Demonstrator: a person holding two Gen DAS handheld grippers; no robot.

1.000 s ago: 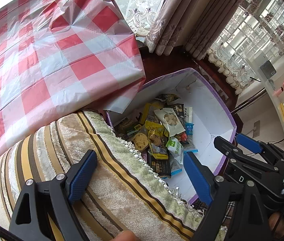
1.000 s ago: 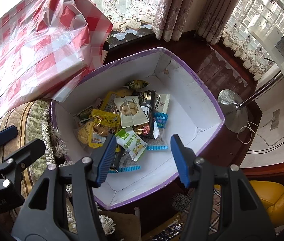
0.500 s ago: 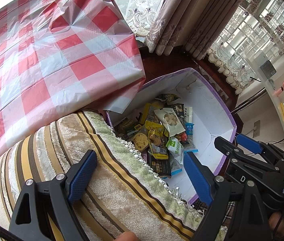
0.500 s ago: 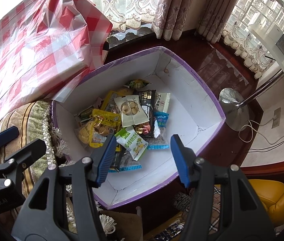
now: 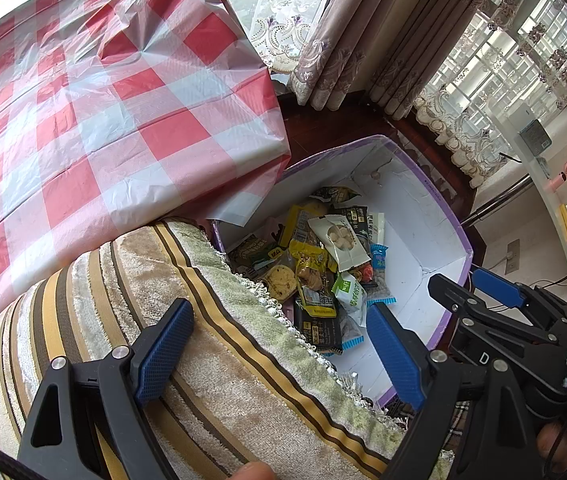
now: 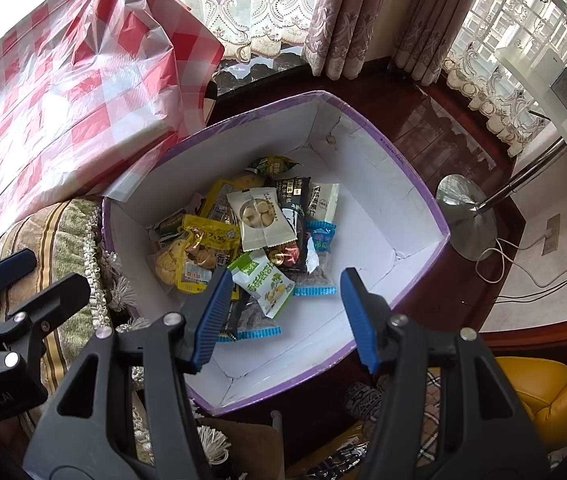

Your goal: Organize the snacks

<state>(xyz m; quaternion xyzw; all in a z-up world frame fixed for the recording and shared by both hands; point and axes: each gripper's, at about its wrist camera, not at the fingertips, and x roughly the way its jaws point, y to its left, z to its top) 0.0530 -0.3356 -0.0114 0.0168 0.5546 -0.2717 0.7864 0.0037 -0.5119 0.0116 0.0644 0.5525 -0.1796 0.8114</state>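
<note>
A white box with a purple rim stands on the dark wooden floor and holds a pile of several snack packets. A white packet of round snacks lies on top, with a green and white packet nearer me. My right gripper is open and empty, held above the near side of the box. My left gripper is open and empty, above a striped cushion to the left of the box. Each gripper shows at the edge of the other's view.
A striped, fringed cushion lies against the box's left side. A red and white checked plastic cloth drapes beside it. A chrome lamp base, cables, curtains and a yellow seat are to the right.
</note>
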